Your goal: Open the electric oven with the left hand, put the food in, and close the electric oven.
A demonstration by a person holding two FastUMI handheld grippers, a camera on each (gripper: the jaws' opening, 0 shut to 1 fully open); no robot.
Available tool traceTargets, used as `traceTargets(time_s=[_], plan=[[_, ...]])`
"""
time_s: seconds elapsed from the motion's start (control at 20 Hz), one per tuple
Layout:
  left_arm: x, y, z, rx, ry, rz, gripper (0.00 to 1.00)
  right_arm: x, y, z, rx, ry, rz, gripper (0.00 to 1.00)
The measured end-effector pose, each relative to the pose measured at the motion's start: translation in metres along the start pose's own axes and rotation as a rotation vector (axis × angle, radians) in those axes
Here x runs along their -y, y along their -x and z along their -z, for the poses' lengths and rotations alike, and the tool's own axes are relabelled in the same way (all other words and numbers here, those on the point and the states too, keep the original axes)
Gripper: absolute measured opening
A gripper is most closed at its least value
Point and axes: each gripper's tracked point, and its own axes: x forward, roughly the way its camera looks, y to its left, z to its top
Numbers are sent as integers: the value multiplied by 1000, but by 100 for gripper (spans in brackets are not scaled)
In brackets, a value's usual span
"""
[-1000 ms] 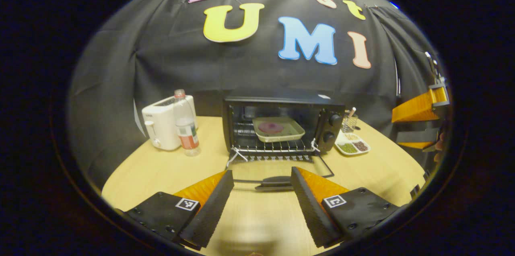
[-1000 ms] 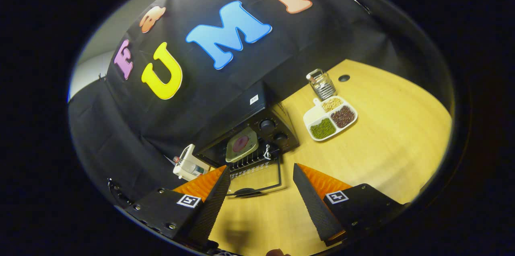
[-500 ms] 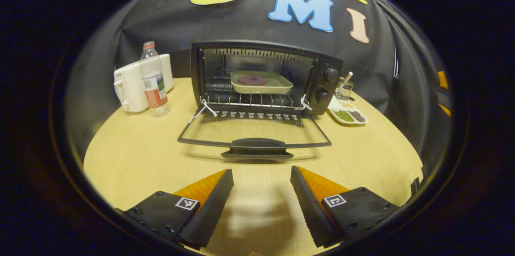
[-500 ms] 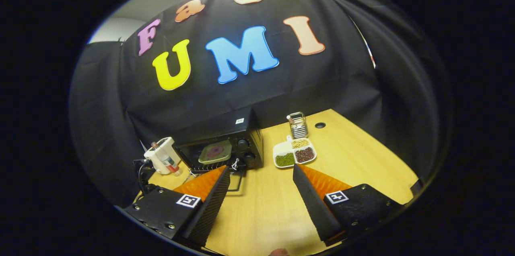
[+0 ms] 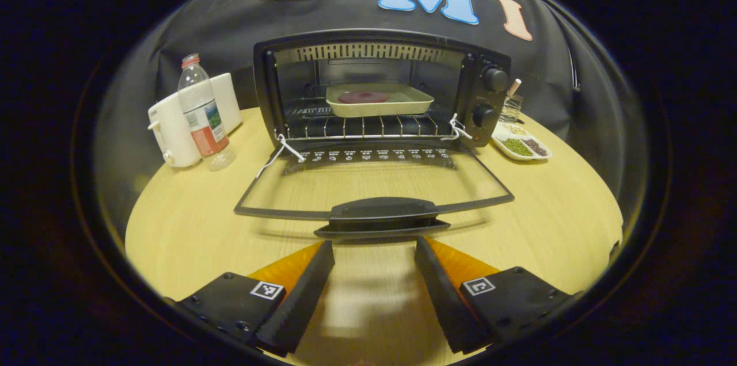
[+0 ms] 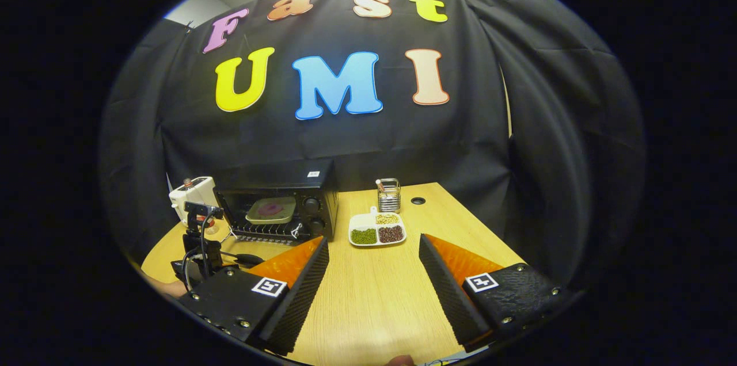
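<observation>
The oven (image 5: pixel 380 87) stood on the counter (image 5: pixel 190 222) with its door (image 5: pixel 374 193) folded fully down in front of it. The tray (image 5: pixel 379 100) carrying the food (image 5: pixel 363 96) sat on the rack (image 5: pixel 368 126) inside the oven. The left tool (image 5: pixel 374 251) was wide open and held nothing; its fingers were just in front of the door handle (image 5: pixel 382 213), apart from it. The right tool (image 6: pixel 374 248) was also wide open and empty, well back from the oven and to its right, above the counter. A toaster (image 5: pixel 173 124) and a bottle (image 5: pixel 201 110) stood left of the oven, the bottle touching or just in front of the toaster. A divided dish (image 5: pixel 521 146) of beans lay right of the oven, with a wire holder (image 6: pixel 389 194) behind it.
</observation>
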Motion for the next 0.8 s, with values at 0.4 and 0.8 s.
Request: traceTargets(time_s=[0.4, 0.8], plan=[[-1, 15, -18, 20, 26, 24, 97, -22, -5, -3, 24, 101, -24, 96], [-3, 40, -82, 145, 41, 47, 97, -42, -15, -2, 29, 83, -66, 96]])
